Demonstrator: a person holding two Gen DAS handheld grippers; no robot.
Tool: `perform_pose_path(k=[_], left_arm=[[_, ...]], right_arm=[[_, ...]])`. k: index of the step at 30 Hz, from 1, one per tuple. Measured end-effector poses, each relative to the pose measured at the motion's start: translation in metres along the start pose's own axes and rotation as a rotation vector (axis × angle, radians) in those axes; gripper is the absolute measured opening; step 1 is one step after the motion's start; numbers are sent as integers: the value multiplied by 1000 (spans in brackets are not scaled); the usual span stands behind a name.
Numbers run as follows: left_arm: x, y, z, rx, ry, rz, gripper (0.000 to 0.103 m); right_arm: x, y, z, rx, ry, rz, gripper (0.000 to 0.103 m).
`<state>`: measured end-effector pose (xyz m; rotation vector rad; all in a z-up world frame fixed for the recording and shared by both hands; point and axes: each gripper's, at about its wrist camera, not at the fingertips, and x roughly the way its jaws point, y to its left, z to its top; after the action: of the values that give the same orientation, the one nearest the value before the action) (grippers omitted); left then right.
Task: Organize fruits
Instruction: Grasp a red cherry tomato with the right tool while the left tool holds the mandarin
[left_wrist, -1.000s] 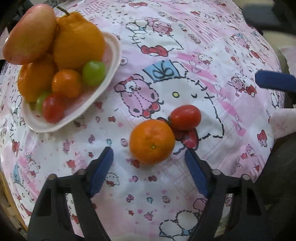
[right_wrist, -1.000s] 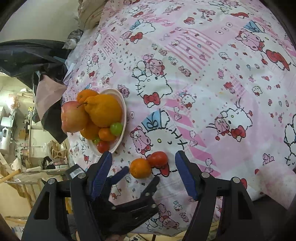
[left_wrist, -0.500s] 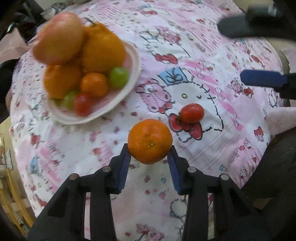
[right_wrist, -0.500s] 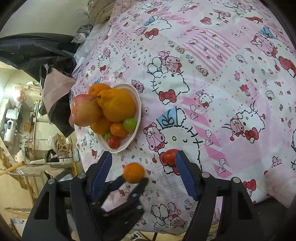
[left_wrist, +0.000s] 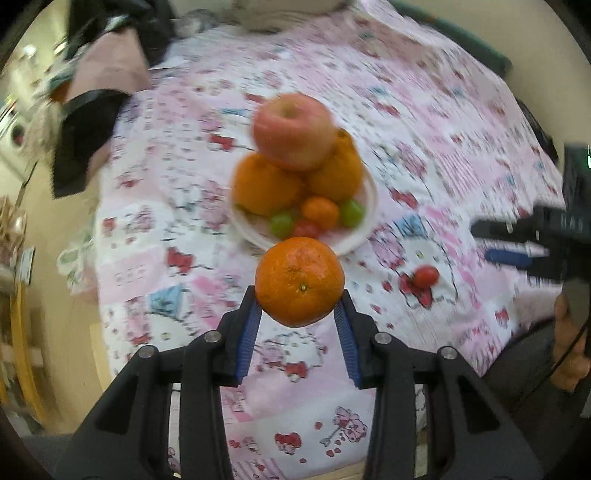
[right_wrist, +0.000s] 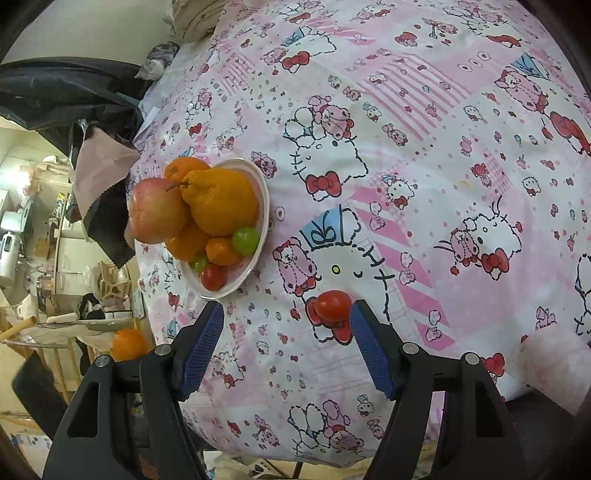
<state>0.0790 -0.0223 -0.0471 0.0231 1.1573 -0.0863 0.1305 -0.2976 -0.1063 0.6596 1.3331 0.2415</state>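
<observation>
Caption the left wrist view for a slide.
Left gripper holds a mandarin above the patterned cloth, with the piled fruit plate beyond it.

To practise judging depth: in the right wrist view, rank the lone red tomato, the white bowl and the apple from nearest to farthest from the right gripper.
1. Lone red tomato: on the cloth, just inside the right finger of the right gripper.
2. White bowl: up and left, beyond the left finger.
3. Apple: atop the fruit pile, at the bowl's far left.
</observation>
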Motion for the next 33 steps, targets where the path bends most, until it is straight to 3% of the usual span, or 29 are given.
perform_pose_path(k=[5,10,18,29,31,33], left_arm=[[4,32,-5,-122,7,25,36],[9,47,-16,-181,10,24,36],[-2,46,-13,-190,-10,-7,36],[-2,65,-8,-281,20,-26,37],[-3,66,-7,-280,15,-33,37],[-5,65,-6,-281,11,-46,37]], right_arm=[[7,-1,-2,-9,9,-48,74],[19,-4,-5,-27,30,-125,74],[49,5,-9,-110,90,-228,74],[83,15,-7,-165,136,-327,73],[91,19,-8,-203,149,-365,72],[96,22,-9,-235,142,-395,63]])
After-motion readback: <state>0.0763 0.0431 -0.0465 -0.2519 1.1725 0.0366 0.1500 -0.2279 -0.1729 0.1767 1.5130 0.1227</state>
